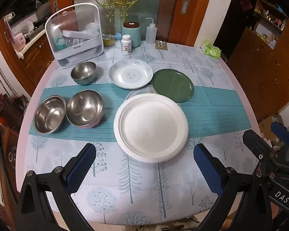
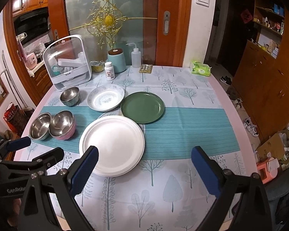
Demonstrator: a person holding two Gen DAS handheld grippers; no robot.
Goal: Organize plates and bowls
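From the left wrist, the left hand-held gripper point(image 1: 144, 165) is held spread and empty above the near tabletop point(image 1: 212, 100), apparently lined up on the white plate point(image 1: 151, 128). This plate overlaps a patterned plate point(image 1: 133, 94), probably as the start of a stack. Three steel bowls point(image 1: 84, 107) are grouped at the left.

From the right wrist, the right hand-held gripper point(image 2: 144, 159) is likewise spread and empty. The green plate point(image 2: 142, 107) is better seen here, as are shoes point(image 2: 250, 127) on the floor.

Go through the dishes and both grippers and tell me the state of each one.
Left gripper: jaws open, empty.
Right gripper: jaws open, empty.
White plate: empty, overlapping a patterned plate.
Green plate: empty.
Patterned dish: empty.
Three steel bowls: upright, empty.
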